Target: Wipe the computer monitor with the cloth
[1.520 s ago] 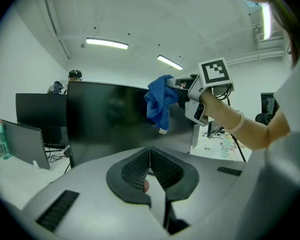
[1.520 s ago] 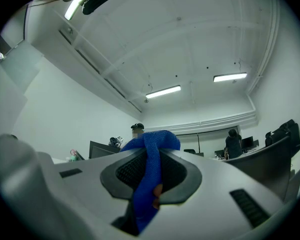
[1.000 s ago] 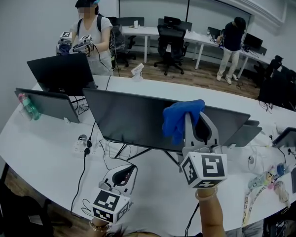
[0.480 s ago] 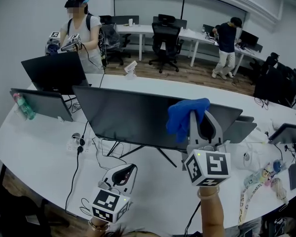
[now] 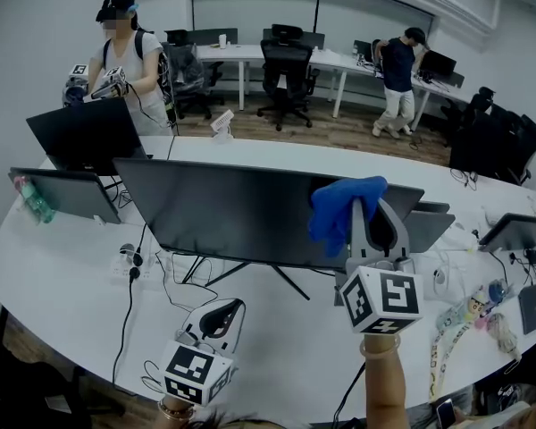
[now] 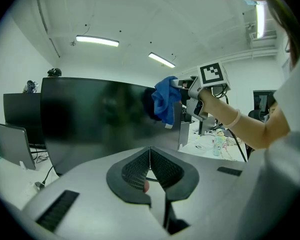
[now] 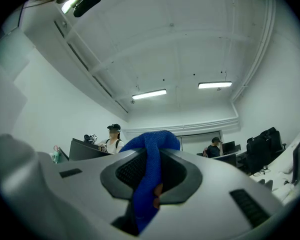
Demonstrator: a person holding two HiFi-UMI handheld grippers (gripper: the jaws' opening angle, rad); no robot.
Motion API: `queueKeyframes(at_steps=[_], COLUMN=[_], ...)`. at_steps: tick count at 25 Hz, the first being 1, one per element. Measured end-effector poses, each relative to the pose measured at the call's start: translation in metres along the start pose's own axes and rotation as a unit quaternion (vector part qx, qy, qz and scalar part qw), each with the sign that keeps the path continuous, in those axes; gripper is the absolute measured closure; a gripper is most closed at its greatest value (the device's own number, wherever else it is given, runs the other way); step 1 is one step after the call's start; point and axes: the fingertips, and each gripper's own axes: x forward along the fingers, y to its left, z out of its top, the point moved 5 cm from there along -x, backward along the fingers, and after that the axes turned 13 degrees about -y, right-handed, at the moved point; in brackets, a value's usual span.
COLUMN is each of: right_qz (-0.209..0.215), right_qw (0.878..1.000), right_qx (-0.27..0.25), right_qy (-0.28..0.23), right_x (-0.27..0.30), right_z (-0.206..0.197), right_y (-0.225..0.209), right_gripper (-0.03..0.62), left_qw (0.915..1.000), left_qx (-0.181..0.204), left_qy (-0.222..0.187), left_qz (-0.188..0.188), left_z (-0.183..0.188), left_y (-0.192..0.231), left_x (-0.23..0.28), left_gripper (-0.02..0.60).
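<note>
Your cloth [image 5: 342,211] is blue and bunched, one fold hanging down. It's pinched between the jaws of your right tool [image 5: 368,211], which is clamped on it. The cloth sits at the upper right of the dark monitor [image 5: 237,214] screen, right by the top edge. Most of the screen spreads out to its left. There's bare white tabletop [image 5: 67,286] in front, with cables [image 5: 174,271] by the stand. Your left tool [image 5: 232,309] is low and near you, jaws closed together on nothing — well apart from the cloth.
</note>
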Motion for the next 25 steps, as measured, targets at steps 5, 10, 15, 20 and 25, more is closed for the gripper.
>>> queueKeyframes(at_steps=[5, 10, 15, 20, 25], right_qz=[-0.009, -0.019, -0.037, -0.056, -0.068], right_qw=[1.000, 1.000, 0.999, 0.998, 0.998], right_qx=[-0.004, -0.009, -0.013, -0.018, -0.020], right_qy=[0.001, 0.001, 0.003, 0.001, 0.002], right_x=[-0.003, -0.007, -0.013, -0.020, -0.023], right_z=[0.000, 0.001, 0.000, 0.003, 0.002], right_y=[-0.010, -0.021, -0.037, -0.055, -0.065], right_gripper=[0.526, 0.526, 0.526, 0.526, 0.526], left_qw=[1.0000, 1.0000, 0.9998, 0.9995, 0.9991], left_qx=[-0.002, 0.000, 0.001, 0.003, 0.008], left_qy=[0.001, 0.004, 0.009, 0.012, 0.019], left_qz=[-0.003, -0.009, -0.016, -0.029, -0.037], left_z=[-0.002, -0.003, -0.006, -0.007, -0.010], left_y=[-0.004, -0.007, -0.011, -0.020, -0.024], left_x=[0.003, 0.006, 0.010, 0.015, 0.019], left_gripper=[0.569, 0.569, 0.569, 0.569, 0.569])
